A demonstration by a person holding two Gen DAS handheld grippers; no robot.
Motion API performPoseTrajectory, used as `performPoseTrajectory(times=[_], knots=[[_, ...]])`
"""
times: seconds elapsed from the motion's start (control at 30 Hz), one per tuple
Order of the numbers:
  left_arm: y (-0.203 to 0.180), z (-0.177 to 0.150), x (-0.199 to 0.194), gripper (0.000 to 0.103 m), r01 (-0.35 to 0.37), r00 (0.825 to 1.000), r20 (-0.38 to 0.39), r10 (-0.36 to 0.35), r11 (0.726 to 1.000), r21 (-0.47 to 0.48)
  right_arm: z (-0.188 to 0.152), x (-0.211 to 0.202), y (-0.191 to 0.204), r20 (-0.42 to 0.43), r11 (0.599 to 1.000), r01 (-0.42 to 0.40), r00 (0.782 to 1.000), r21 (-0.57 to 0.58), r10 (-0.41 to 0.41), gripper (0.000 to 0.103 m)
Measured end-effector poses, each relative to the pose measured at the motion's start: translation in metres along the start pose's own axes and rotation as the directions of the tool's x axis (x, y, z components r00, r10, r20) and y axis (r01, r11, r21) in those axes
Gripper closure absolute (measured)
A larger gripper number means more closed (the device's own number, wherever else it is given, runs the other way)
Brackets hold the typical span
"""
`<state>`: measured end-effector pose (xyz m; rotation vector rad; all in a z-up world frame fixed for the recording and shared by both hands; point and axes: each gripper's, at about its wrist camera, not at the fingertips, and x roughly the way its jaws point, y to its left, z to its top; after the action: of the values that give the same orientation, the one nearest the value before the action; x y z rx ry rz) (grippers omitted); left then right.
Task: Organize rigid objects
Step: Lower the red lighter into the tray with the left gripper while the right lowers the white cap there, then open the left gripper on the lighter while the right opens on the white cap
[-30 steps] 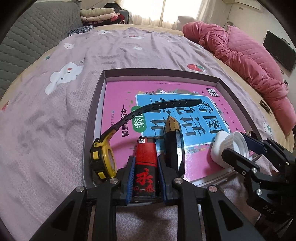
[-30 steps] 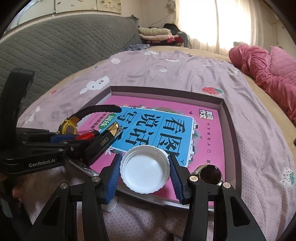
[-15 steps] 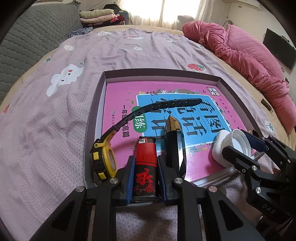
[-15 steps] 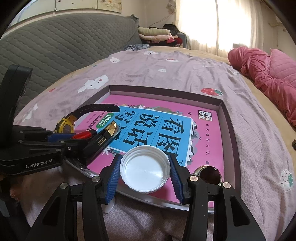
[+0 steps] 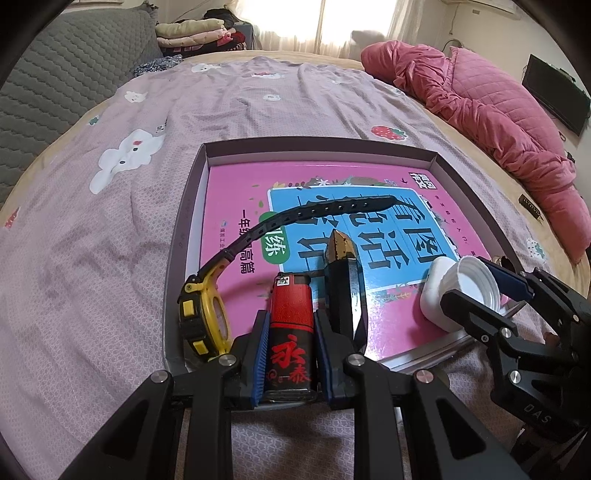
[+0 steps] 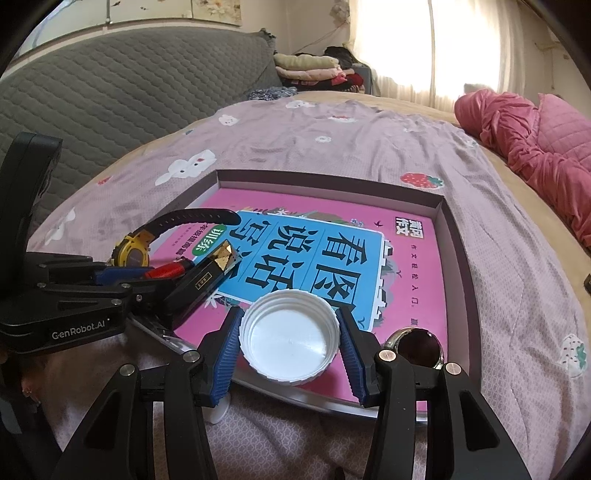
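My left gripper [image 5: 288, 354] fingers pinch the red rectangular lighter [image 5: 290, 332]; my right gripper [image 6: 290, 343] fingers pinch the white ribbed plastic cap [image 6: 290, 341]. Both sit over the near edge of the shallow purple cardboard tray [image 5: 184, 236]. Placing step, I judge; next, lower and release. Tray holds a pink book [image 5: 236, 199], yellow-and-black wristwatch [image 5: 203, 317], black-and-gold box [image 5: 343, 280].

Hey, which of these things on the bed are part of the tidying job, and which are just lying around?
Part of the job: red lighter, white cap, yellow watch, black-and-gold box, tray.
Lying about: pink quilt, folded clothes.
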<state>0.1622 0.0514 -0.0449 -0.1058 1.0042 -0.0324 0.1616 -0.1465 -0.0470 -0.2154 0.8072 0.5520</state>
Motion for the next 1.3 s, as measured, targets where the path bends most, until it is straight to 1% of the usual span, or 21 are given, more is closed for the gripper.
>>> performPoseTrajectory(times=[0.33,0.43,0.57,0.87,1.3], knots=[[-0.001,0.0,0.0,0.079,0.004,1.0,0.001,-0.004,1.0,0.0,-0.002,0.0,0.003,-0.001,1.0,-0.012,1.0,-0.012,0.012,0.043],[-0.001,0.0,-0.001,0.079,0.008,1.0,0.002,-0.008,1.0,0.001,-0.002,0.0,0.005,0.003,1.0,-0.008,1.0,-0.018,0.008,0.037],[-0.002,0.0,0.0,0.079,0.009,1.0,0.004,-0.009,1.0,0.004,-0.001,-0.004,0.005,0.018,1.0,0.0,1.0,-0.019,0.0,0.035],[-0.003,-0.001,0.0,0.079,0.007,1.0,0.009,-0.007,1.0,0.019,0.001,-0.009,-0.001,0.034,1.0,0.006,0.999,0.009,-0.007,0.034],[-0.003,-0.001,-0.002,0.079,0.005,1.0,0.027,-0.005,1.0,0.024,0.003,-0.011,-0.004,0.041,1.0,0.013,0.999,0.017,-0.014,0.034]])
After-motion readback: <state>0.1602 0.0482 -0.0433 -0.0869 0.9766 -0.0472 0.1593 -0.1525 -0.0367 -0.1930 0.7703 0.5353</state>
